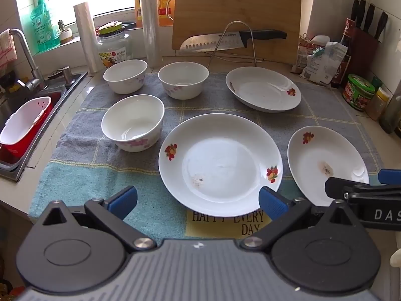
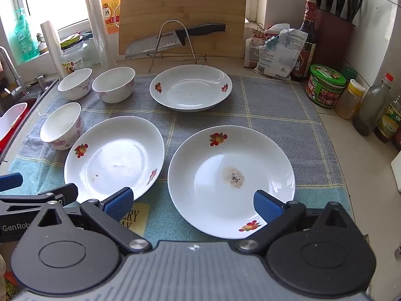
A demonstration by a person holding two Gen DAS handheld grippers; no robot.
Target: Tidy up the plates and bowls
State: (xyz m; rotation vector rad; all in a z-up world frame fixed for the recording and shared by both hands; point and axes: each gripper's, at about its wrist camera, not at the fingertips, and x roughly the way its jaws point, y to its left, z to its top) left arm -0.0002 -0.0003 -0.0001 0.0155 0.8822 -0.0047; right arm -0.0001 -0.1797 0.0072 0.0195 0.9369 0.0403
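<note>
plates [image 2: 230, 180] and bowls [image 1: 132, 123] sit upright, mouths up (round, no long axis), both grippers' jaws apart.

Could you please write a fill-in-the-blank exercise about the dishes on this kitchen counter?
1. The towel carries ___ bowls, all empty.
2. The number of plates on the towel is ___.
3. The knife rests on a wire rack in front of the wooden ___.
4. The left hand-held gripper and the right hand-held gripper both stand ___, holding nothing.

Missing words: three; three; cutting board; open
</note>
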